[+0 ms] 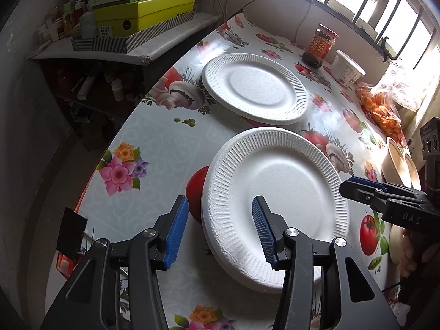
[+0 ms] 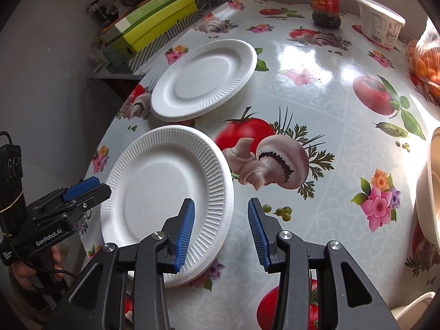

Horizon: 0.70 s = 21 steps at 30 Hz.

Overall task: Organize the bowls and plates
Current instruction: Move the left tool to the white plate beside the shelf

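A white foam plate [image 1: 275, 206] [image 2: 165, 192], seemingly resting on a second one, lies flat on the tablecloth close to me. A single white foam plate [image 1: 254, 88] [image 2: 203, 79] lies farther back. My left gripper [image 1: 220, 202] [image 2: 93, 185] is open and straddles the near plate's left rim, with one pad over the plate and one outside it. My right gripper [image 2: 220, 202] [image 1: 348, 185] is open across the plate's right rim, and its pads do not press on it. Beige bowls [image 1: 396, 159] [image 2: 431, 192] stand at the right edge, partly cut off.
A red-labelled sauce jar [image 1: 320, 46] [image 2: 326, 2], a white tub [image 1: 348, 70] [image 2: 381, 19] and a bag of orange fruit [image 1: 382, 110] stand at the back right. Green boxes [image 1: 143, 13] sit on a shelf beyond the table's left edge. A hand [image 2: 35, 269] holds the left gripper.
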Tool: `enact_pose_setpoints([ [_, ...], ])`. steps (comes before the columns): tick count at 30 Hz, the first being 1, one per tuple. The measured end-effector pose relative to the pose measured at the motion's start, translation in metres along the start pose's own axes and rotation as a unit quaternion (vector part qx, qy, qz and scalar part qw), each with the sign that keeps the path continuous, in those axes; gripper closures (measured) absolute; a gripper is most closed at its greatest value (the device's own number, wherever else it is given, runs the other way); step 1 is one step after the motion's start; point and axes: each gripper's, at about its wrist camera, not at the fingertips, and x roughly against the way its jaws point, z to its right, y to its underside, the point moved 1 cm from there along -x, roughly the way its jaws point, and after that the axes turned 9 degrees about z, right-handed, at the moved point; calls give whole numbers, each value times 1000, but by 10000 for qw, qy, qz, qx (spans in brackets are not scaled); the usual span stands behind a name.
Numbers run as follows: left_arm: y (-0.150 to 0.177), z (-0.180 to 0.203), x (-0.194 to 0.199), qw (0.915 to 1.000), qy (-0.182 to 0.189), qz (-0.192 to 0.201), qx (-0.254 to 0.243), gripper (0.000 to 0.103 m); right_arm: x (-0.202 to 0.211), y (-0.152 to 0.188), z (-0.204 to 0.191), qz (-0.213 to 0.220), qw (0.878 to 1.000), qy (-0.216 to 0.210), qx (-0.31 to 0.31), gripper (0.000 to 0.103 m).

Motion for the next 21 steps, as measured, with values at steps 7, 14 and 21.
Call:
enact_pose_setpoints([
  [7, -18, 0, 3, 9999, 113, 123, 26, 54, 17, -17, 1, 234, 9997, -34, 83, 63],
  [14, -47, -1, 5, 9994, 108, 323, -66, 54, 33, -43, 7, 507, 9985, 41, 203, 63],
  [21, -78, -14, 1, 9987, 68, 507, 67, 54, 36, -73, 15, 662, 9974, 60, 265, 63],
])
